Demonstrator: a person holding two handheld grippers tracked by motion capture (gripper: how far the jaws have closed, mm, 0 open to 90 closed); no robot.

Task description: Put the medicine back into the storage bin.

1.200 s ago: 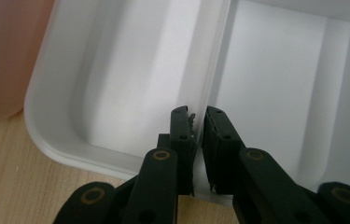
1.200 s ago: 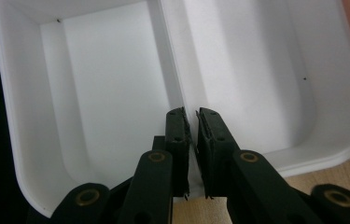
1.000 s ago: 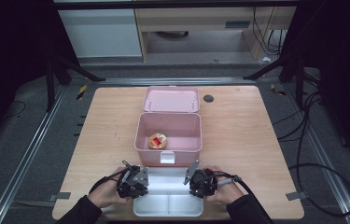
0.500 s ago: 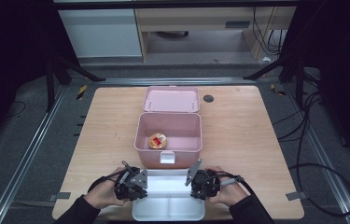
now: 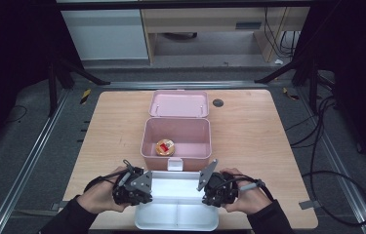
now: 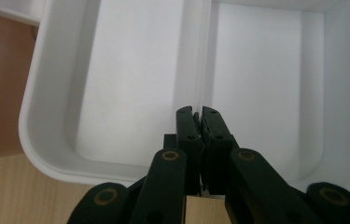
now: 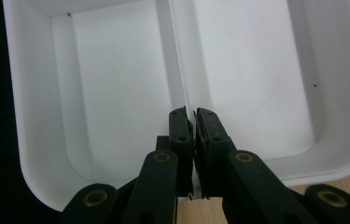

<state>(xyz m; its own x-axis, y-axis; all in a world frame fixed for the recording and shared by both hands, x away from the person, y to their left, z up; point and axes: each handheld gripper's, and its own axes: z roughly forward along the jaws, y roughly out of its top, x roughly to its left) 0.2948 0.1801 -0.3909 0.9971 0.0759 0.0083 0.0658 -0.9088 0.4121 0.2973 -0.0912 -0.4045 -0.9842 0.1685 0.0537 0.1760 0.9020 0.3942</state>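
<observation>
Tray: white two-compartment tray at bottom centre, between both tongs.
Left tongs: pinched on the tray's divider.
Right tongs: likewise, opposite end.

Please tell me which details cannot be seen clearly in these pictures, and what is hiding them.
- High view: the small round item in the pink box is too small to identify.
- High view: the white tray has both ends hidden under the left gripper and right gripper.
- Both gripper views: the tray's outer corners are cut off by the picture edges.
</observation>
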